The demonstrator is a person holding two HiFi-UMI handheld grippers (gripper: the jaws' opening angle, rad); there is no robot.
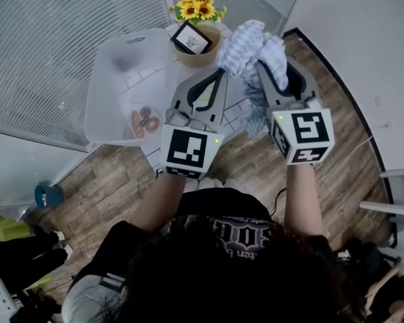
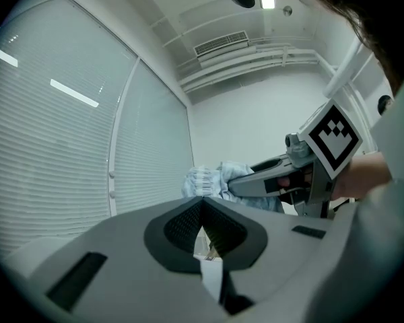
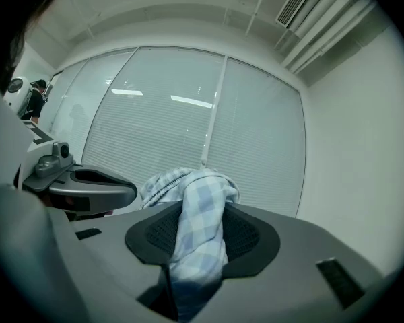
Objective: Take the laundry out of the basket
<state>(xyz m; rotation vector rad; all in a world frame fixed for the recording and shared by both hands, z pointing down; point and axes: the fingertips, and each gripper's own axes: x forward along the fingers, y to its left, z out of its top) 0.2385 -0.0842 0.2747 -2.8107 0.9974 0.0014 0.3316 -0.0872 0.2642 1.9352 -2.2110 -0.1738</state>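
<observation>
**Checked Cloth Held Clear of the Basket**

The laundry [image 1: 250,44], a soft, crumpled cloth woven in pale blue and white checks, was clamped in the right hand-held gripper [image 1: 266,71]. It was bunched into a rounded wad above the jaw tips, and a looser fold was seen hanging beneath. In the right gripper view the fabric [image 3: 199,237] was pinched flat between the two dark, mesh-textured pads, and the jaws were closed tight on it. The cloth was held outside the basket [image 1: 109,93], off to its right and above the desk [image 1: 233,110].

The left hand-held gripper [image 1: 220,77] was raised just beside the right one. Its grey, wedge-shaped jaws were brought together at the tips [image 2: 202,200], and nothing was held between them. The bundle [image 2: 207,179] was seen beyond those tips, apart from them.

The basket, a rounded-cornered tub of translucent white plastic, was set on the desk, whose white top was marked with a grid of thin lines. A small brownish item [image 1: 146,121] was seen low in the tub; its nature could not be made out. A round tan pot of yellow sunflowers [image 1: 196,9], fronted by a dark-framed card [image 1: 192,39], was placed behind the basket. A floor [image 1: 114,180] of wood-grain planks was seen below.
</observation>
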